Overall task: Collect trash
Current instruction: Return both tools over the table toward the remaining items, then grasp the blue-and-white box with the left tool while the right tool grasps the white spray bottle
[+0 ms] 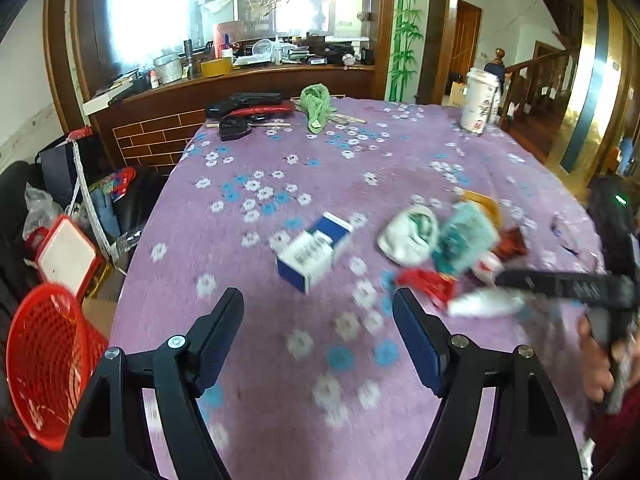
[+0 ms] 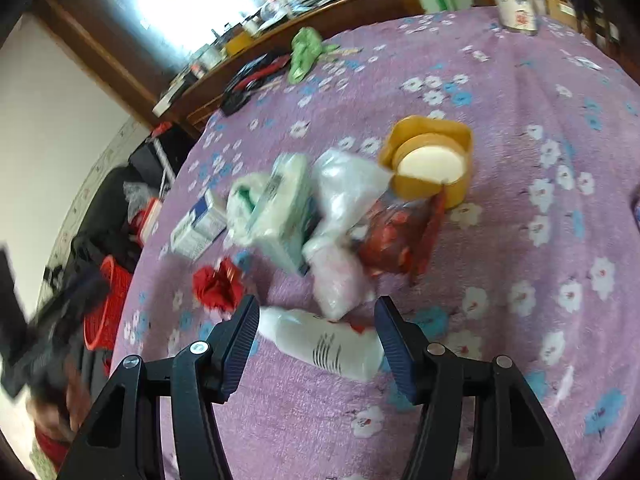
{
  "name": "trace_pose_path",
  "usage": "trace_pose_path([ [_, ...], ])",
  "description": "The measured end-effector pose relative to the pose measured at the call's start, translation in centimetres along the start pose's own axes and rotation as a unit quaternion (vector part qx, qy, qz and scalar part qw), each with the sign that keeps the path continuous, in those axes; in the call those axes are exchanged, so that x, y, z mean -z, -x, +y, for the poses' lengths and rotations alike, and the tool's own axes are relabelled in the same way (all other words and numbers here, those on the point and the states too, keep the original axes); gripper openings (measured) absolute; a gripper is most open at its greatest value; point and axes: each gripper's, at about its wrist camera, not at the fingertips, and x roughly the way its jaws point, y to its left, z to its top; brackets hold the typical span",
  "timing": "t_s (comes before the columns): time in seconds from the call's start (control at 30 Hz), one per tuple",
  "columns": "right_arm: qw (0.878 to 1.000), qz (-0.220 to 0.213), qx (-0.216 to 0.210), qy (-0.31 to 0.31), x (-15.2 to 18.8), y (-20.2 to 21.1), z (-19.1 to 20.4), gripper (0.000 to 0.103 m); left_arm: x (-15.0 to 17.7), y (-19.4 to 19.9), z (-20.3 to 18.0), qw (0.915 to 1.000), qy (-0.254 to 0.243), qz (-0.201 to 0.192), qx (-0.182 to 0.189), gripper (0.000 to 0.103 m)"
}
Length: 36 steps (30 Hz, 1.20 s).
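White plastic bottle [image 2: 326, 344] lying sideways (black print lines), between spread right hand-held gripper [image 2: 316, 334] fingers, left hand-held gripper [image 1: 318, 322] spread, empty

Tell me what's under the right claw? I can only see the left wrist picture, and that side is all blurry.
Observer: A white bottle lies on its side between the open right claw fingers.
Operator: Is it grabbed yet?
Observer: No, the fingers sit on either side of it and haven't shut.
Operator: What's that yellow thing behind the pile?
Observer: A yellow tub with a round white inside, on the purple tablecloth.
Operator: And the red stuff?
Observer: A clear bag with red print, leaning against the tub.
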Motion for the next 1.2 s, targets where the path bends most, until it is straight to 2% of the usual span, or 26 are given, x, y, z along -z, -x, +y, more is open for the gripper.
trace_pose_path([
  [0.1, 0.999, 0.029, -0.023, 0.033, 1.1, -0.2, 1.4, 0.065, -1.0, -2.3, 0.2, 0.9996, -0.011, 0.002, -0.024, 0.076],
  [0.23, 0.994, 0.057, -0.019, 0.093, 2.9, -0.5, 4.0, 0.065, -2.0, -5.8, 0.2, 0.9987, -0.031, 0.024, -0.033, 0.076],
  [0.37, 0.989, 0.054, 0.028, 0.132, 3.5, -0.9, 5.0, 0.065, -2.4, -8.3, -0.4, 0.9962, -0.062, 0.035, -0.051, 0.076],
  [0.5, 0.990, 0.061, 0.038, 0.123, 3.2, -2.0, 4.6, 0.054, -2.3, -9.6, -1.0, 0.9957, -0.070, 0.044, -0.043, 0.076],
  [0.6, 0.990, 0.065, 0.046, 0.117, 3.2, -2.7, 4.9, 0.051, -2.2, -10.3, -1.2, 0.9957, -0.069, 0.046, -0.040, 0.075],
  [0.63, 0.990, 0.060, 0.053, 0.118, 3.2, -2.8, 5.0, 0.049, -2.3, -10.6, -1.2, 0.9959, -0.066, 0.049, -0.037, 0.069],
  [0.67, 0.990, 0.060, 0.057, 0.117, 3.2, -2.8, 5.1, 0.048, -2.2, -10.7, -1.2, 0.9960, -0.063, 0.053, -0.034, 0.054],
  [0.73, 0.990, 0.059, 0.063, 0.109, 3.2, -2.8, 5.1, 0.037, -2.1, -11.1, -0.9, 0.9964, -0.053, 0.059, -0.031, 0.044],
  [0.87, 0.992, 0.053, 0.064, 0.094, 3.7, -2.2, 4.8, 0.033, -1.4, -10.6, -0.6, 0.9969, -0.041, 0.058, -0.034, 0.034],
  [1.2, 0.995, 0.033, 0.040, 0.083, 7.7, 0.3, 5.7, 0.033, 3.5, -5.1, -1.0, 0.9983, -0.015, 0.055, 0.011, 0.034],
])
